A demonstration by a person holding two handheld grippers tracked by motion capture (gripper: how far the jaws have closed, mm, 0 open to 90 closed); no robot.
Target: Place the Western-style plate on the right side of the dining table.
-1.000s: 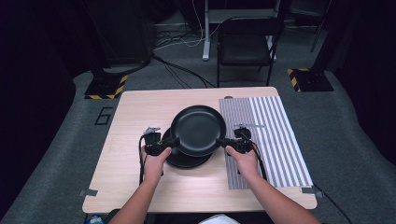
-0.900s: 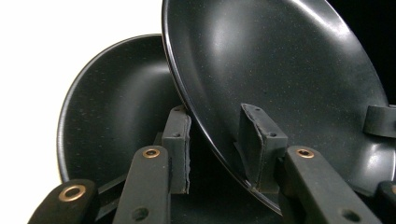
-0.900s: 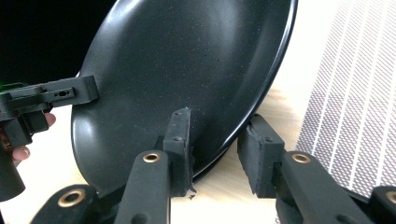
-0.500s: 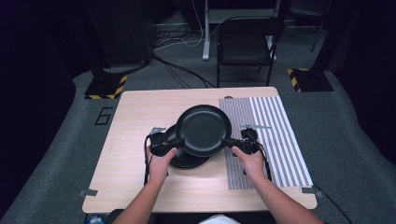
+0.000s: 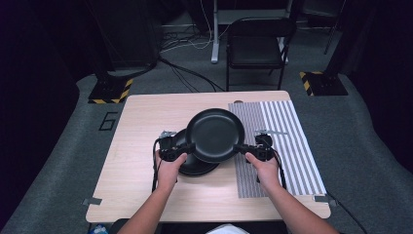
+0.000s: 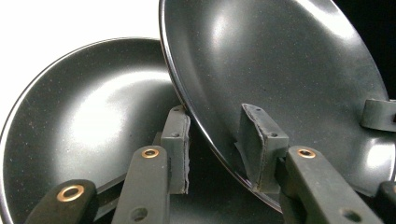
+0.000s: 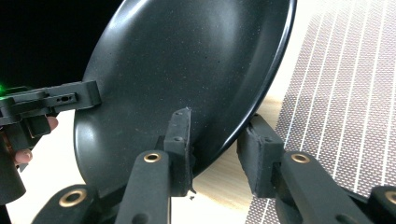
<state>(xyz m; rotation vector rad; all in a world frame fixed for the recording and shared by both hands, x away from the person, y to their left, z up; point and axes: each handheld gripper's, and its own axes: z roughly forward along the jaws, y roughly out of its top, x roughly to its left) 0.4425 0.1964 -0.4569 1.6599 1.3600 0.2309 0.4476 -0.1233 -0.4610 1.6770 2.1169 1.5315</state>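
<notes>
High view, change noted: top plate [image 5: 215, 135], held off the table [image 5: 146, 122] at both edges, had shifted rightward over the last second, from above the lower plate [image 5: 192, 165] toward the striped mat [image 5: 287, 141]; both hands had travelled with it. Judged meaning: one plate lifted from a stack of two and being carried to the mat, transfer roughly midway, set-down not yet done.

Left gripper [image 5: 187, 148]: jaws narrowly parted, pads clamped on the top plate's left rim, one pad inside the dish [image 6: 254, 140], one beneath.

Right gripper [image 5: 242, 148]: jaws likewise narrow, pinching the right rim, one pad on the inner face [image 7: 180, 140], one under the edge.

Position: top plate aloft, overlapping the lower plate's right part and the mat's left edge; lower plate flat on the table.

Appearance: round, shallow, matte black with fine speckle, soft highlights, thin glossy rim; no chips visible. Lower plate matched it in make and colour.
</notes>
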